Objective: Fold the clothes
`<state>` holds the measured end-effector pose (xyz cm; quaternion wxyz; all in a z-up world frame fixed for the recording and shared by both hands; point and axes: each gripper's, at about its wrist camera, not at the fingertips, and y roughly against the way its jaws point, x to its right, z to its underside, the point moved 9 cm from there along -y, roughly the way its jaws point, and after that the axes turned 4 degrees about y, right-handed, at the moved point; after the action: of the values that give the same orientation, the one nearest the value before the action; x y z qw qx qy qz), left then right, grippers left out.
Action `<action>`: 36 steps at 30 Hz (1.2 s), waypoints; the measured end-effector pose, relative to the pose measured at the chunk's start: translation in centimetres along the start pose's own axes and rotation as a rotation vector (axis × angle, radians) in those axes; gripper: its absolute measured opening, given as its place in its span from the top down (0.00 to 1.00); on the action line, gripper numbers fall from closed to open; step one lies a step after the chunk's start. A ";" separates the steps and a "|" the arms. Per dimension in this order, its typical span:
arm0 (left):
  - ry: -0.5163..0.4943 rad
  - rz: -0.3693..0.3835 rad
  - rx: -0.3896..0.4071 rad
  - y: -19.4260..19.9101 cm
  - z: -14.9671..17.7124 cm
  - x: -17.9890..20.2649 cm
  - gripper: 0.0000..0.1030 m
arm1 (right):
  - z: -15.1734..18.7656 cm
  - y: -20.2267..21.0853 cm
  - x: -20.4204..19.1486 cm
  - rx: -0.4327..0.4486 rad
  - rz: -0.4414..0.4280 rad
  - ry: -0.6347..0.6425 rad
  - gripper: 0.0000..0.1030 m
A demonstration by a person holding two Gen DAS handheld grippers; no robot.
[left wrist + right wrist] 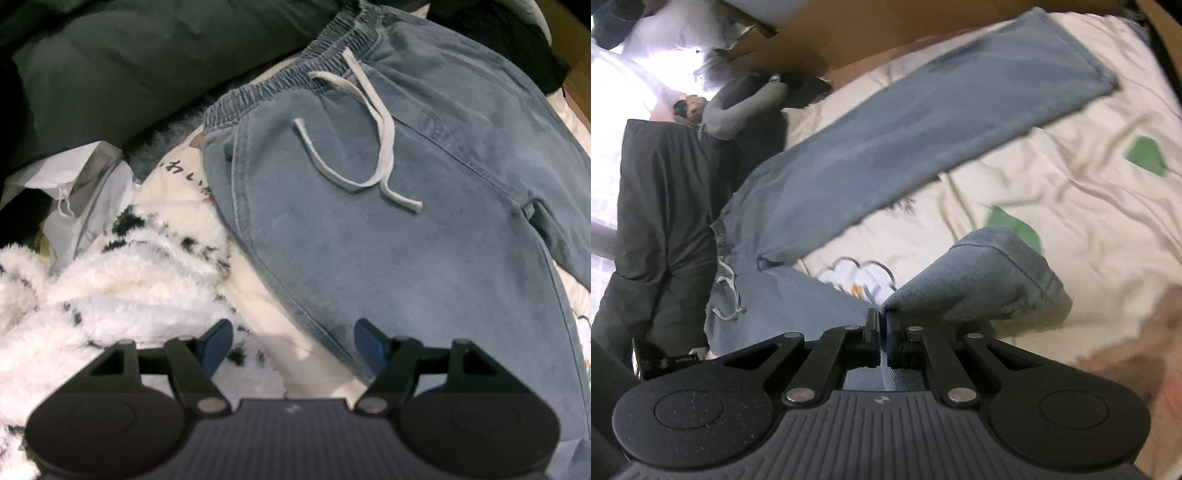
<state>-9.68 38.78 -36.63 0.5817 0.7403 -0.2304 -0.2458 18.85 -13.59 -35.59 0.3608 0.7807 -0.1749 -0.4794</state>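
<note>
**Now one trouser leg is lifted off the bed**

Spread across the bed (1071, 155) lie blue trousers (388, 206), front side up, with an elastic waistband (295, 70) and a pale drawstring (380, 147) looping loosely over the front. The bed cover is cream with green leaf shapes and a small white cartoon figure printed on it.

In the left wrist view, the left tool (291, 338) hangs above the trousers' outer seam, pointing steeply down. Its two blue-padded fingers stand well apart and nothing is between them; cream bed cover and the blue hem edge show in the gap. Beside the trousers, toward the left of that view, lies a fluffy white garment with black flecks (110, 280). Beyond it sit a white bag (85, 192) and a dark green pillow (129, 66) near the waistband end.

In the right wrist view, the right tool (882, 325) has its fingers pressed together on the cuff end of one trouser leg (979, 277), which rises in a bunched fold above the cover. The other trouser leg (923, 140) stretches flat and straight toward the far edge of the bed. The waistband and drawstring show at the left of that view, next to dark clothing (665, 203). The picture is blurred there, so finer detail cannot be told.
</note>
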 end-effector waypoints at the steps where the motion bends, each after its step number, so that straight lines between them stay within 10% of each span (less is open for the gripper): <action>1: -0.005 0.000 0.002 0.1 0.0 0.1 0.27 | -0.4 -0.6 -0.2 0.004 -0.003 0.006 0.99; 8: -0.032 -0.013 0.002 0.4 0.0 0.3 0.27 | -2.7 -4.6 0.3 -0.004 -0.014 -0.062 0.94; 13: -0.057 -0.027 0.013 0.7 -0.3 0.4 0.27 | -3.6 -3.9 0.5 0.007 -0.067 -0.080 0.69; 20: -0.069 -0.029 0.010 0.7 -0.2 0.9 0.27 | -3.6 -0.4 4.6 0.065 -0.027 -0.155 0.69; 28: -0.104 -0.041 0.022 1.5 -0.2 1.9 0.27 | 1.4 2.2 10.1 0.066 0.014 -0.315 0.69; 36: -0.125 -0.052 0.030 2.8 -0.6 2.9 0.27 | 6.2 1.4 11.7 0.062 -0.059 -0.484 0.39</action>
<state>-7.19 36.78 -34.06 0.5483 0.7379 -0.2506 -0.3032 19.18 -24.25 -43.55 0.2703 0.6586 -0.2478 -0.6571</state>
